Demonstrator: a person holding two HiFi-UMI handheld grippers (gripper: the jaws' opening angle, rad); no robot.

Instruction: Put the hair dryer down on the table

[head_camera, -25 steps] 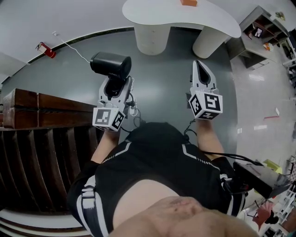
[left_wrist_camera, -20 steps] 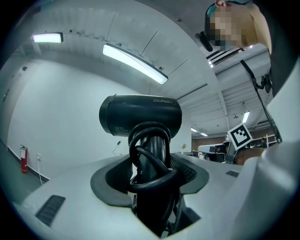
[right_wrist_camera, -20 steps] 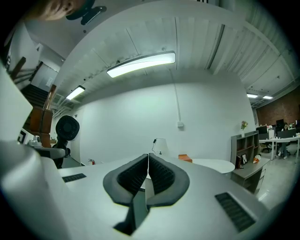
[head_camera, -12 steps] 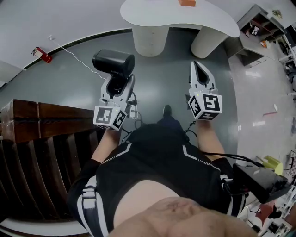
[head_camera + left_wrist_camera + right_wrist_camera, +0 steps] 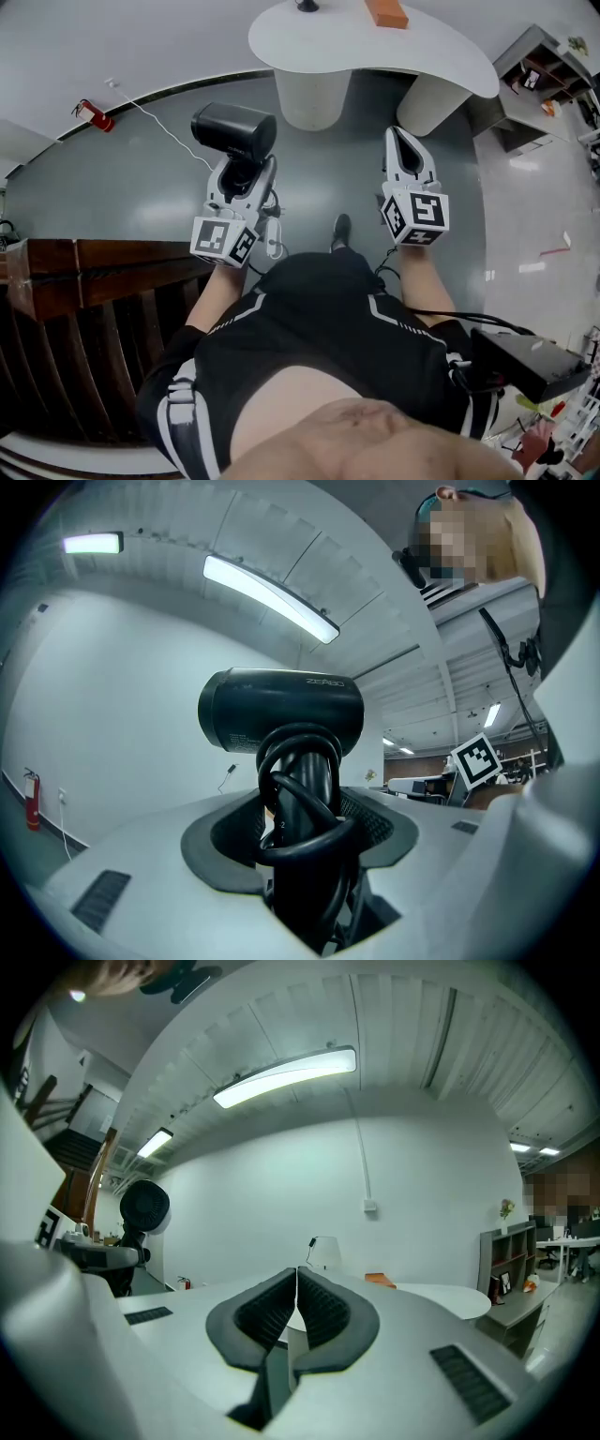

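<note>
My left gripper (image 5: pixel 246 169) is shut on the handle of a black hair dryer (image 5: pixel 233 132), whose barrel sticks up past the jaw tips. In the left gripper view the hair dryer (image 5: pixel 281 712) stands upright with its black cord (image 5: pixel 305 832) wound round the handle between the pads. My right gripper (image 5: pixel 406 141) is shut with nothing in it; its pads (image 5: pixel 309 1309) meet in the right gripper view. The white curved table (image 5: pixel 375 42) lies ahead on two round pedestals, and the white table (image 5: pixel 441 1296) shows past the right jaws. Both grippers hang over the grey floor short of it.
An orange box (image 5: pixel 386 13) and a small dark object (image 5: pixel 306 5) lie on the table. A wooden stair rail (image 5: pixel 94 262) runs at the left. A red fire extinguisher (image 5: pixel 97 117) stands by the wall. Shelves (image 5: pixel 544 66) stand at the right.
The table has come closer and lower in the head view as the person steps forward; a foot now shows between the grippers. Both grippers keep their hold and pose.
</note>
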